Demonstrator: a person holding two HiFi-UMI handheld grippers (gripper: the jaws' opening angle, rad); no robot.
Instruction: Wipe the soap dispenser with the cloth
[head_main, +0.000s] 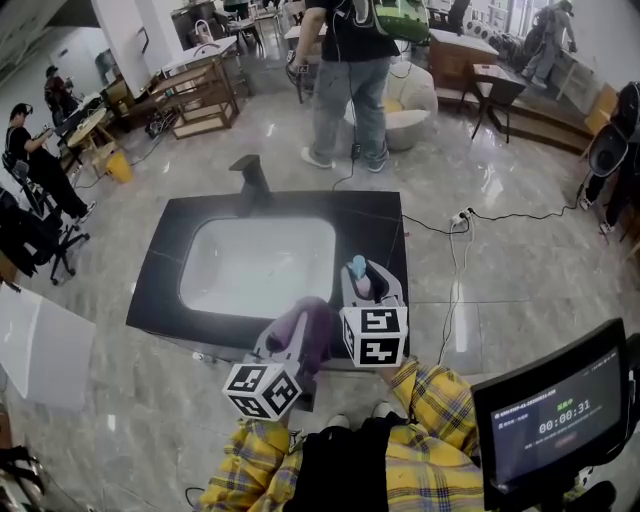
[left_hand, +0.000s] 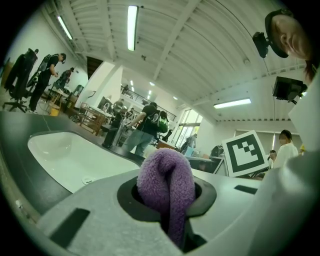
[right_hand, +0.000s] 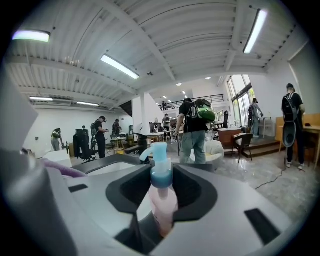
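Observation:
A pink soap dispenser with a blue pump head stands upright between the jaws of my right gripper, which is shut on its body. In the head view its blue top shows above the right gripper, over the sink's front right corner. A fluffy purple cloth is bunched in my left gripper, which is shut on it. In the head view the cloth sits just left of the dispenser, close beside it, with the left gripper below.
A black counter holds a white basin with a dark tap at its far edge. A person stands beyond the sink. Cables lie on the marble floor at right. A screen is at lower right.

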